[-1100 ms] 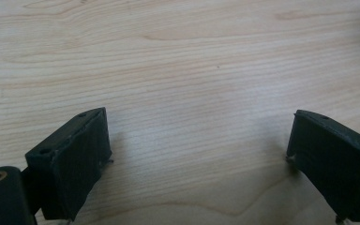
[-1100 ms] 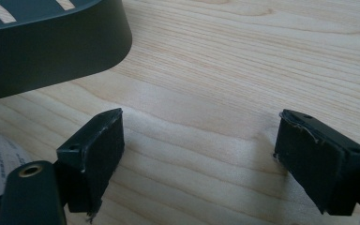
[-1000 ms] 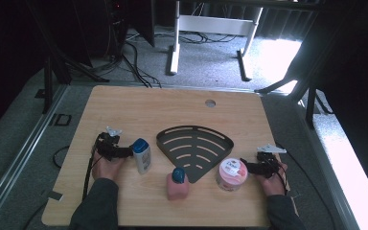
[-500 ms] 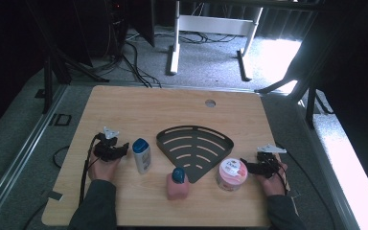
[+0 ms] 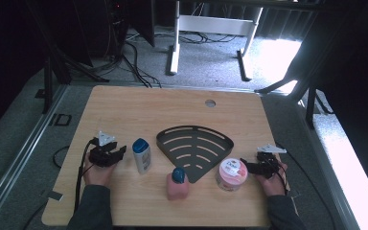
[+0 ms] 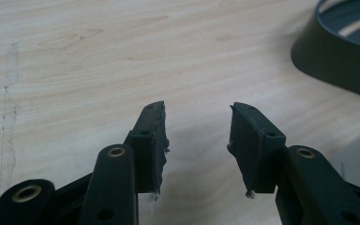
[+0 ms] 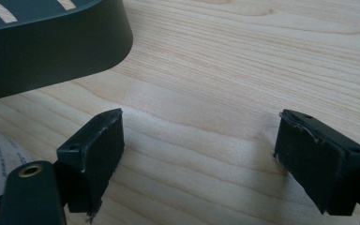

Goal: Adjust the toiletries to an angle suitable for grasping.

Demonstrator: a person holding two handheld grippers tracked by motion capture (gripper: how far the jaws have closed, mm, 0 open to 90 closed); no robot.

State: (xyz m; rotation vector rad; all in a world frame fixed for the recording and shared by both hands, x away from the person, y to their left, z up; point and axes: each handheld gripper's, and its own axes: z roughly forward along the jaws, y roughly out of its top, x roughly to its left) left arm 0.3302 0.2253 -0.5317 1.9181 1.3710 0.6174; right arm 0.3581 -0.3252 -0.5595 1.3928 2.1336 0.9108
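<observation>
On the wooden desk (image 5: 124, 110), the left gripper (image 5: 120, 152), jaws half-closing on nothing, stands beside the white bottle (image 5: 142, 155); the right gripper (image 5: 246, 166) waits open. Next likely: grasping that bottle for the black rack (image 5: 195, 146).

L gripper (image 5: 120, 153) jaws just closing, nothing between — R gripper (image 5: 245, 166) jaws wide apart.

A pale wood-grain table (image 5: 124, 110) is seen under a black slotted rack (image 5: 196, 143), a white bottle (image 5: 142, 155) capped in blue, a pink bottle (image 5: 177, 184) capped in blue, a pink jar (image 5: 232, 175) with a white label, and black grippers (image 5: 120, 152) (image 5: 243, 164).
</observation>
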